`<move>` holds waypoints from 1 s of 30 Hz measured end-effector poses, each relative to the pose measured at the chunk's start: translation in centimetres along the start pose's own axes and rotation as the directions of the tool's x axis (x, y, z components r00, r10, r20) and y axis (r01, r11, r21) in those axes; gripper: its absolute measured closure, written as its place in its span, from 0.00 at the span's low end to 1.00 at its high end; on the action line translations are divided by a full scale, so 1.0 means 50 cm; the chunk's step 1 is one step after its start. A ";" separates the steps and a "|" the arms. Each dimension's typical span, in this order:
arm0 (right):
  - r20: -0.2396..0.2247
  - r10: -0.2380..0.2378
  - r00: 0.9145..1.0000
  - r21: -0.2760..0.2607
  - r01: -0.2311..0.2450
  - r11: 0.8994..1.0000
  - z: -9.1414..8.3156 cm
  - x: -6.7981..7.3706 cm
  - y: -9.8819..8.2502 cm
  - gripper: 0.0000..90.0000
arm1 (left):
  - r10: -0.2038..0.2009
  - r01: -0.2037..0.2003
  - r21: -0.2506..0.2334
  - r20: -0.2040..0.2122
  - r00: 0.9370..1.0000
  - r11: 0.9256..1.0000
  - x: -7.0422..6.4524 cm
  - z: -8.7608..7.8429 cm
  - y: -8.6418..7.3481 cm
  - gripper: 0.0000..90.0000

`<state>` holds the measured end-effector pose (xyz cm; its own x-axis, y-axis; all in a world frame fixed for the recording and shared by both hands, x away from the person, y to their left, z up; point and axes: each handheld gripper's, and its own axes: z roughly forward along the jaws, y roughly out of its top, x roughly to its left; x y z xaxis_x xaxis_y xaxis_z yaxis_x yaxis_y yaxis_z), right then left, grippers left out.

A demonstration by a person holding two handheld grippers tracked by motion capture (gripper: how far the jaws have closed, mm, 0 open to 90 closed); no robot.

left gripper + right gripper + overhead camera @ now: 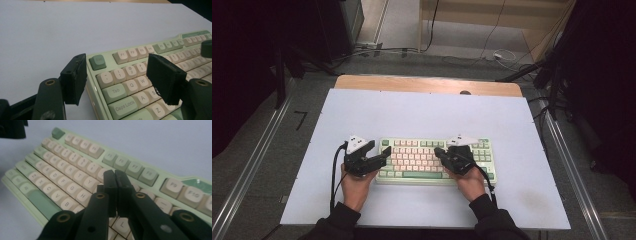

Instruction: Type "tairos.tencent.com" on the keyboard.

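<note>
A pale green keyboard [417, 150] with cream and green keys lies on the white table top [422, 112], near the front. My left gripper [379, 150] is open at the keyboard's left end. In the left gripper view its jaws [117, 62] straddle the keyboard [130, 85]: one outside the left edge, the other above the number and letter keys. My right gripper [438, 151] is shut with nothing between its jaws. In the right gripper view it [115, 173] hovers low over the middle keys of the keyboard [62, 185]. Whether it touches a key I cannot tell.
A wooden strip [427, 84] runs along the table's far edge. Metal rails [569, 160] flank the table on both sides. Cables [482, 55] lie on the floor beyond it. The left gripper's jaw [12, 128] shows at the top left of the right gripper view.
</note>
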<state>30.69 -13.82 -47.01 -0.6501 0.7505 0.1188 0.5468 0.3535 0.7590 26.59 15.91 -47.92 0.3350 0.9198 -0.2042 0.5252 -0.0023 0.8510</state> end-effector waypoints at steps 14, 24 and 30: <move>0.046 0.076 0.996 -0.100 -0.072 0.992 -0.071 -0.077 -0.034 0.23 | 0.004 -0.004 -0.002 0.012 1.000 1.000 -0.011 0.003 -0.001 0.37; 0.056 0.116 0.992 -0.099 -0.110 0.989 -0.079 -0.094 -0.050 0.17 | 0.029 -0.030 0.015 0.053 0.998 0.999 -0.038 0.017 -0.001 0.37; 0.053 0.117 0.992 -0.099 -0.111 0.989 -0.079 -0.094 -0.050 0.17 | 0.045 -0.048 0.028 0.099 0.994 0.998 -0.057 0.038 0.004 0.53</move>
<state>30.29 -20.42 -46.97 -0.5527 0.8152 0.1728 0.5607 0.2104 0.8008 27.22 12.53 -48.12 0.4340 0.8754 -0.2128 0.5305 -0.0574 0.8457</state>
